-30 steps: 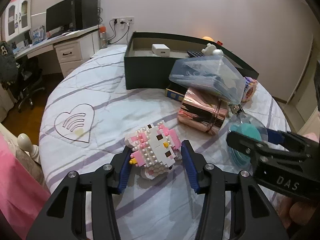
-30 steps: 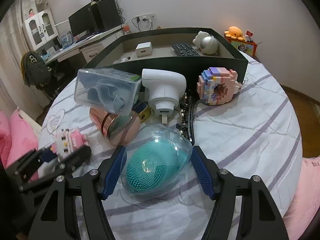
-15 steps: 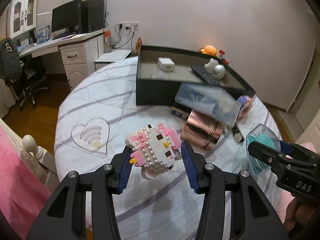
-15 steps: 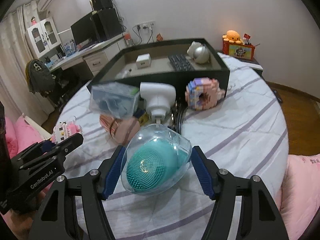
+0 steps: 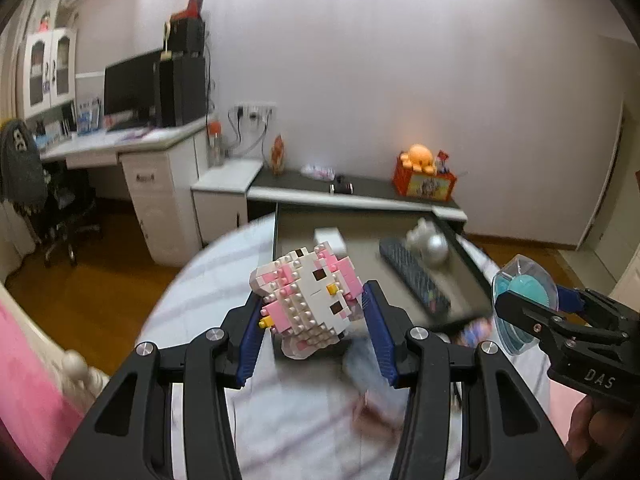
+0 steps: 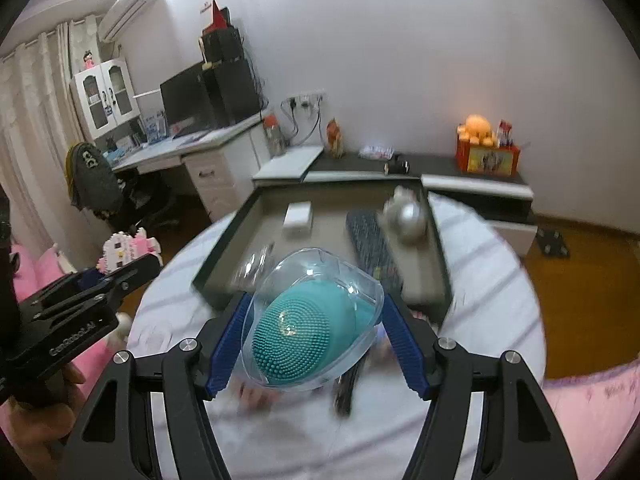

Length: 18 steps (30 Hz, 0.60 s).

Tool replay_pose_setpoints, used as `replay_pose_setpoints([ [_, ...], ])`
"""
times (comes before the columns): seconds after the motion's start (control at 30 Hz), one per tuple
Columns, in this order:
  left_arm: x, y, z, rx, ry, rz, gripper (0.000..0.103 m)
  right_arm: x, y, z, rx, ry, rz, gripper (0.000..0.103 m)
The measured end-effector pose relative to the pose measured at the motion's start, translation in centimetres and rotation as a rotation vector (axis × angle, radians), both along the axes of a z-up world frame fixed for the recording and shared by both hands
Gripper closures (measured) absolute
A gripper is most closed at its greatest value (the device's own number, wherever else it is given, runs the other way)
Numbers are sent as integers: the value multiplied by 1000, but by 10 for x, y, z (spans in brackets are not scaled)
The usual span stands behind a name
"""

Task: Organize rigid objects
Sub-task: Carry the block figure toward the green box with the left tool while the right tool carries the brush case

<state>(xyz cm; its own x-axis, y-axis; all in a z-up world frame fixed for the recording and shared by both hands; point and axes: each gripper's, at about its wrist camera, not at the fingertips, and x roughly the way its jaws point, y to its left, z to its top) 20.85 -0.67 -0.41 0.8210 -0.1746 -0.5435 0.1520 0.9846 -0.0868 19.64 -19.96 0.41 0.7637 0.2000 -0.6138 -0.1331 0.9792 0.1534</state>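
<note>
Above a round bed spread with a striped white cover (image 6: 492,280), two hand-held grippers each carry one object. The left gripper (image 5: 312,316) is clamped on a pink-and-white brick cat figure (image 5: 308,300), which sits between its blue pads (image 5: 250,340) in mid-air, just short of the dark open box (image 5: 468,256). The right gripper (image 6: 312,332) is closed around a clear plastic case holding a teal bristled brush (image 6: 308,324), pinched between its fingers at the box's near edge. Inside the box lie a white adapter (image 6: 298,216), a black remote (image 6: 370,244) and a silver ball ornament (image 6: 404,214). Beyond the box, an orange octopus plush (image 6: 478,126) sits on a low cabinet.
</note>
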Motion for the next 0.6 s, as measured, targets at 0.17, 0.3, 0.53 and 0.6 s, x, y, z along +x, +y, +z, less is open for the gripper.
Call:
replay_pose_setpoints([
  [0.17,53,-13,7,-3,-25,2,55,58,-3,13,-21,-36,-10,35],
  [0.3,90,-22,-1,-8,-20,2,55,99,-5,7,-32,-24,-18,35],
  [0.53,139,-37,-29,9,25,2,55,155,-5,-32,-42,64,-16,35],
  [0.6,149,-41,-39,17,43,2,55,166,-5,-45,-43,96,-15,35],
])
